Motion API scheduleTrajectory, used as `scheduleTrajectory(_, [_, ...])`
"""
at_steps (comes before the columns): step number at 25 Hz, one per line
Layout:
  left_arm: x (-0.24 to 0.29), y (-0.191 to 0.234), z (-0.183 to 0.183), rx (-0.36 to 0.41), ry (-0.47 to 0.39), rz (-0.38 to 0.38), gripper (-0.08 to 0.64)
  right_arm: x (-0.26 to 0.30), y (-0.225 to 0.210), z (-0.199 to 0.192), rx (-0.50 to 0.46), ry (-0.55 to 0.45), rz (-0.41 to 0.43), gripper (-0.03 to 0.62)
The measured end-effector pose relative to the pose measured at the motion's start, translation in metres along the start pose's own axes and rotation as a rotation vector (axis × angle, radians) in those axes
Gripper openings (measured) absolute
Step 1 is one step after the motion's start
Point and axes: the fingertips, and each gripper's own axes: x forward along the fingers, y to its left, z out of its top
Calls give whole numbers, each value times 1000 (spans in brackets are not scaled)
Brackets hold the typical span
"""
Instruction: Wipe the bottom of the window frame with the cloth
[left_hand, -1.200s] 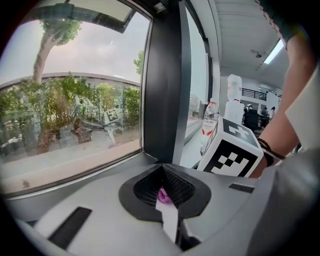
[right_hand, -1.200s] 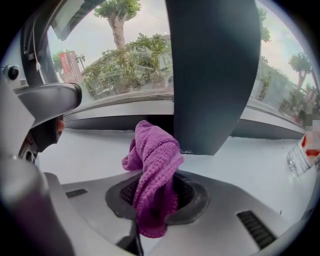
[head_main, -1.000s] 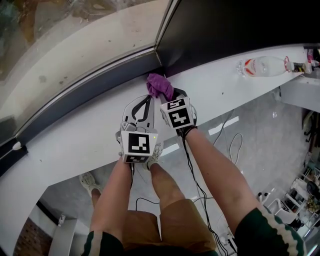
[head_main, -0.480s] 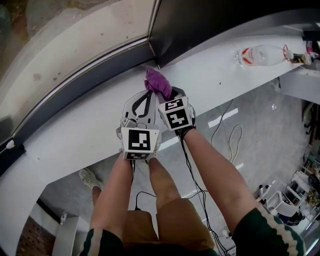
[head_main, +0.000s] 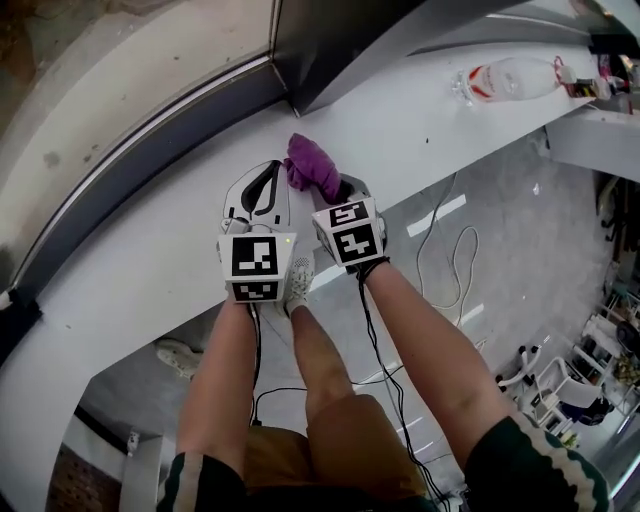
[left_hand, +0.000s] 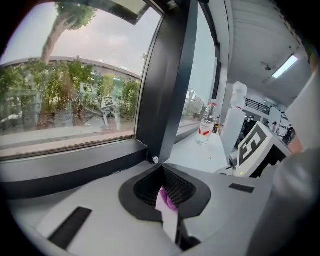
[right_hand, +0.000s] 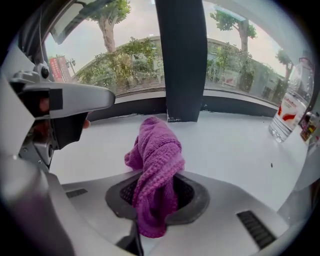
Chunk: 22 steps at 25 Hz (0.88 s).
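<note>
Cloth (right_hand: 154, 150) sits pinched in right claw (right_hand: 156, 200), while left claw (left_hand: 168, 196) is closed beside it.

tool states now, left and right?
Left tool: closed; whether it pinches the cloth cannot be told.
Right tool: closed on the cloth.

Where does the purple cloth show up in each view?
Head view: purple cloth upper centre, on the white sill.
Left gripper view: only a purple sliver, low centre at the jaws.
Right gripper view: cloth centre, clamped in the jaws.
Shared landmark: plastic bottle, at right.
</note>
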Motion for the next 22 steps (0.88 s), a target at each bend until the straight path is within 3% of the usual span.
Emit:
scheduleTrajectory(7, [-11, -10, -12, 23, 7, -26, 6, -8, 2, -13, 45, -6, -22, 92])
scheduleTrajectory(22, [-33, -43, -40, 15, 29, -56, 6, -31, 8, -57, 35, 2, -14, 92])
